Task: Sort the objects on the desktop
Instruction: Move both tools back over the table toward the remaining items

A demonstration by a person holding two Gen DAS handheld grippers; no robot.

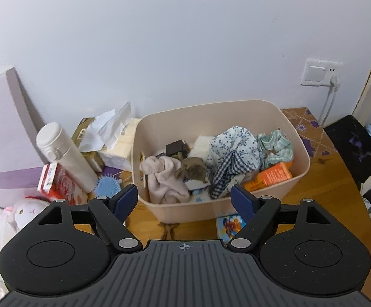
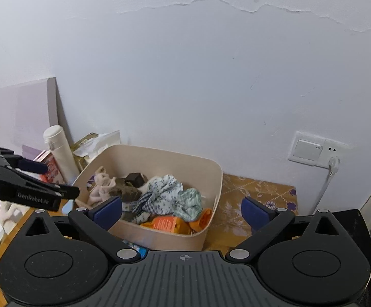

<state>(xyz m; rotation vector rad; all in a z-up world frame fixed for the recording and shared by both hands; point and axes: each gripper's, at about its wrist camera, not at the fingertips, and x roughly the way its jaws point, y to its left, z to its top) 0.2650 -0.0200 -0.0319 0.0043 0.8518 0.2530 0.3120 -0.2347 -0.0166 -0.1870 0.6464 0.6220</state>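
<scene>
**Bin mostly filled, strays left around it**

You have both grippers hovering near the front of the bin (image 1: 298,176), each with its jaws spread wide and nothing between them. Your left gripper (image 1: 184,200) looks straight down into it; your right gripper (image 2: 181,212) sits a little further right, with the bin under its left finger.

The bin already holds a good load, by the look of it: a pink cloth (image 1: 163,179), a floral cloth (image 1: 232,145), a green checked cloth (image 1: 277,145), an orange box (image 1: 272,175) and a dark box (image 1: 176,147). So I judge the sorting well along.

What is left, as far as you can see: a card (image 1: 227,226) lying on the desk just in front of the bin, a small brown thing (image 1: 167,229) beside it that is too unclear to name, and a blue brush (image 1: 107,185) at the bin's left. Further left stand a white flask (image 1: 62,153), a red box (image 1: 57,185) and a tissue pack (image 1: 120,143); whether those belong in the bin I cannot tell.

The desk (image 1: 321,194) is bare wood, with a patterned mat (image 2: 252,192) to the right of the bin. Behind is a white wall with a socket (image 2: 318,151) and a plugged-in cable. A lilac board (image 1: 4,117) leans in the left corner, and a plush toy (image 1: 29,213) lies at the left edge.
</scene>
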